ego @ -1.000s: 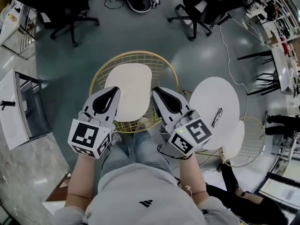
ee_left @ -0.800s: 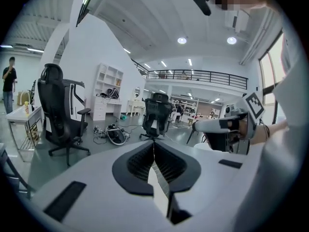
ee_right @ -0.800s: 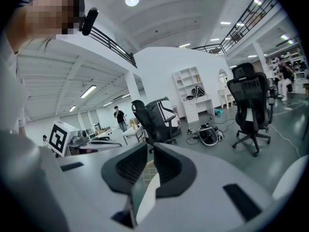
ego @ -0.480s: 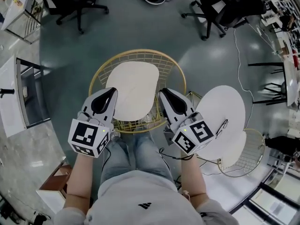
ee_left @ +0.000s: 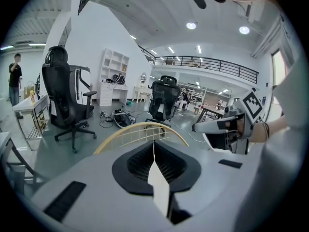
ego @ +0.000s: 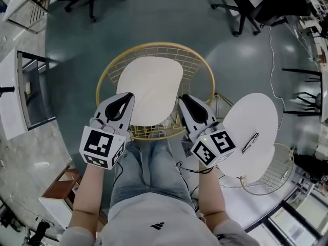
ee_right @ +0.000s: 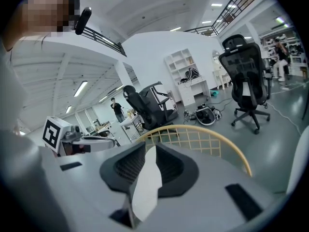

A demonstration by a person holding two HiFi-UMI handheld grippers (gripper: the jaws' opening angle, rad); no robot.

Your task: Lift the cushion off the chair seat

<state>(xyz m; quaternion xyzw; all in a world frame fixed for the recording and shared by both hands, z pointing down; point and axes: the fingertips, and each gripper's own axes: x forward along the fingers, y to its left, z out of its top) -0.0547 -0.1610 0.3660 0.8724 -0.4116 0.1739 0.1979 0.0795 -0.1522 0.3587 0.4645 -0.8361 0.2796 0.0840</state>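
A white cushion (ego: 148,88) lies in the seat of a yellow wire chair (ego: 154,46). My left gripper (ego: 127,96) is at the cushion's front left corner and is shut on its edge. That edge shows as a thin white sliver (ee_left: 159,187) between the jaws of the left gripper (ee_left: 154,146). My right gripper (ego: 183,97) is at the front right corner. Its jaws are opening, with the white cushion edge (ee_right: 145,187) still between them in the right gripper view (ee_right: 150,151). The chair's curved back rim (ee_right: 203,132) rises beyond.
A round white table (ego: 256,111) stands to the right with a small dark object (ego: 250,142) on it, and a second wire chair (ego: 266,176) below it. Black office chairs (ego: 251,4) stand at the far side. A white cabinet (ego: 13,101) is at the left.
Both grippers have sunk toward the chair's front with the cushion's front edge between them. The chair and cushion now sit larger and lower in the head view.
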